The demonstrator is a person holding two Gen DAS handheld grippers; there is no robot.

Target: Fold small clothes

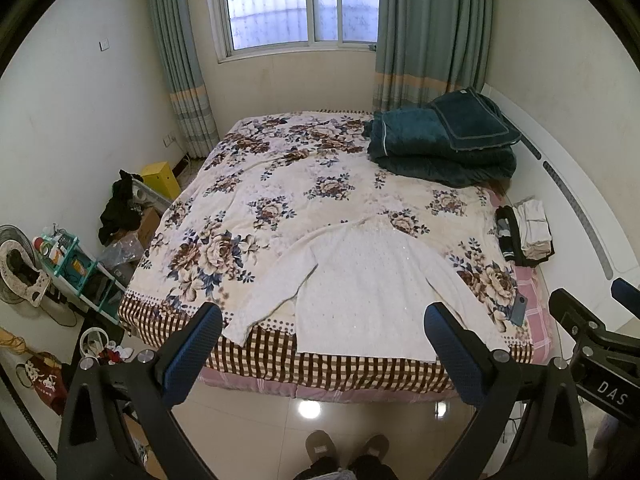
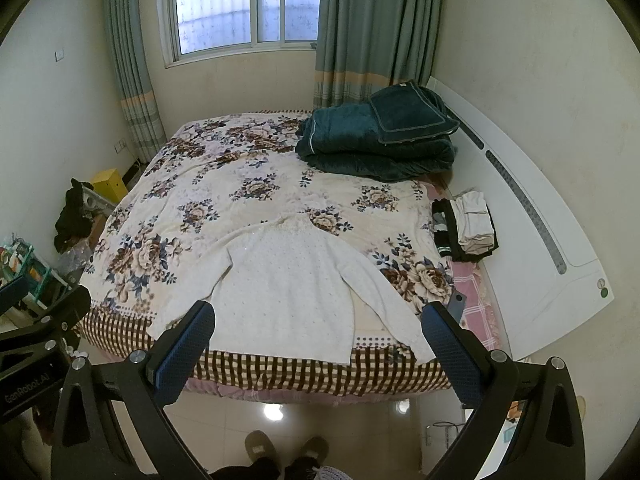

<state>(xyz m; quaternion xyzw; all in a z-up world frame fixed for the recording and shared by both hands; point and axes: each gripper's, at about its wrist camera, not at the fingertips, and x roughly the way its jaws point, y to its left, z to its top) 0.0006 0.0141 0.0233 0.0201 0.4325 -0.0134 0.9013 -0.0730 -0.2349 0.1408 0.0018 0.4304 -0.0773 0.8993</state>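
A white knitted sweater point(image 1: 360, 280) lies spread flat, sleeves out, at the near edge of the floral bedspread point(image 1: 280, 184); it also shows in the right wrist view point(image 2: 288, 280). My left gripper point(image 1: 324, 320) is open and empty, held back from the bed above the floor, with the sweater's hem between its fingers in view. My right gripper point(image 2: 316, 318) is open and empty, likewise back from the bed edge. A stack of folded small clothes point(image 1: 526, 236) sits at the bed's right side, also in the right wrist view point(image 2: 466, 230).
Folded dark teal blankets point(image 1: 444, 140) lie at the far right of the bed. A phone point(image 1: 519, 309) lies near the right corner. A white headboard point(image 2: 540, 216) runs along the right. Shelves, a fan and clutter point(image 1: 60, 264) stand on the left floor. Feet in slippers point(image 1: 348, 450) show below.
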